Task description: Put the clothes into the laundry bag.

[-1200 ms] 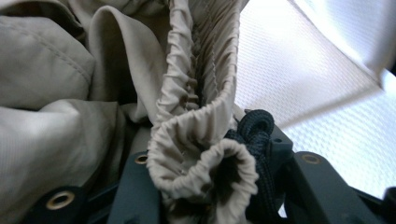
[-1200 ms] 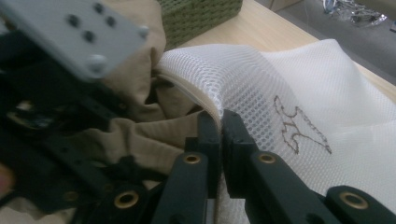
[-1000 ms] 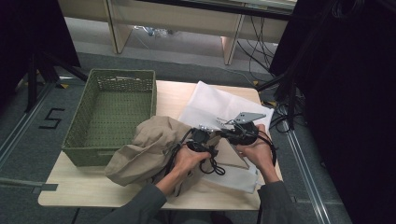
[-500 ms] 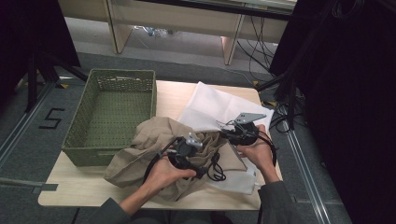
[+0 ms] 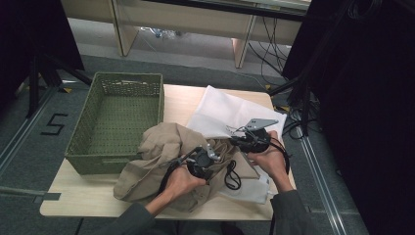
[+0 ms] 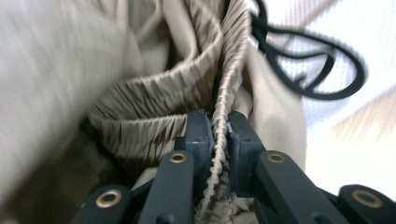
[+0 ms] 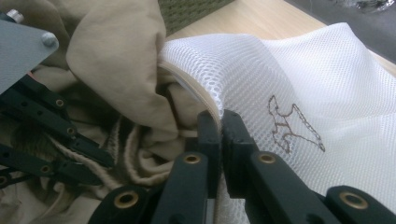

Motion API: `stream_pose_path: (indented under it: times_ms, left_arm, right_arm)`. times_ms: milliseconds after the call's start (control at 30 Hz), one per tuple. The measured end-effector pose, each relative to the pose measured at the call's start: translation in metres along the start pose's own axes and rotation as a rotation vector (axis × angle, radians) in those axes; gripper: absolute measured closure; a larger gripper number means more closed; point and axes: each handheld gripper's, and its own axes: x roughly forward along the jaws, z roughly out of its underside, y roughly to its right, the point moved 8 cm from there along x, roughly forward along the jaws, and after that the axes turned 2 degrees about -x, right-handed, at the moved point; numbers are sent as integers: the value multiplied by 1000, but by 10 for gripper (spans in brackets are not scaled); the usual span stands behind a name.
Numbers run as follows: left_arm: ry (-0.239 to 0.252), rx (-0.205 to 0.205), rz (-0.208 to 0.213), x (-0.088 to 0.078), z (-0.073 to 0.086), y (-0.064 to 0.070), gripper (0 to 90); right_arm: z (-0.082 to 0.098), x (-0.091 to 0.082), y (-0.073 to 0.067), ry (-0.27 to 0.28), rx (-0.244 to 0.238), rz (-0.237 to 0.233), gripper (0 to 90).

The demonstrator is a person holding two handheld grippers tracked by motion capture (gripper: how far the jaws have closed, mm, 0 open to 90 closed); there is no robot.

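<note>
Pinching the elastic waistband (image 6: pixel 219 116) of the beige trousers (image 5: pixel 156 152) with my left gripper (image 5: pixel 208 155), jaws just closed, right gripper (image 7: pixel 219 122) clamped on the white mesh laundry bag (image 7: pixel 322 79) opening at 3 o'clock: soft, light, floppy; grab gathered hem.

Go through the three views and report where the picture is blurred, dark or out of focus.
High view: sharp and evenly lit on the table, black at both side edges. Left gripper view: the beige garment is smeared at the left, the black cable soft, the jaws close and slightly soft. Right gripper view: the white mesh bag is crisp, the nearest jaw links soft.
</note>
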Motion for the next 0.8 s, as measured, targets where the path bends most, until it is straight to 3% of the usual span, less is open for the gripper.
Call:
stream_pose_path:
  times_ms: [133, 300, 367, 400, 467, 500, 533, 633, 700, 800]
  left_arm:
    - [85, -107, -27, 11, -28, -9, 817]
    - [152, -196, -31, 21, -50, -16, 804]
    - [156, -168, -60, 24, -52, -17, 767]
    - [146, -182, -55, 24, -51, -18, 736]
    - [125, -197, -1, 21, -47, -11, 600]
    - [131, -180, -3, 15, -44, -8, 479]
    - [133, -159, -11, 6, -40, -6, 479]
    - [114, -130, 3, -23, -23, 1, 327]
    - [118, -102, -2, -41, -12, 2, 284]
    - [58, -97, 7, -56, 16, 6, 252]
  right_arm:
    - [-4, -5, -2, 10, -2, 3, 883]
    - [-4, -7, -1, 11, 15, 7, 883]
    - [-3, -6, 2, 11, 18, 7, 883]
    - [-2, -6, 2, 10, 14, 6, 883]
    - [0, -5, 3, 7, 21, 8, 883]
    - [1, -5, 4, 9, 23, 4, 883]
    - [1, -5, 4, 9, 23, 4, 883]
    - [1, -6, 4, 11, 22, 4, 882]
    - [0, -5, 3, 11, 20, 2, 882]
    - [1, -4, 2, 6, 18, 2, 882]
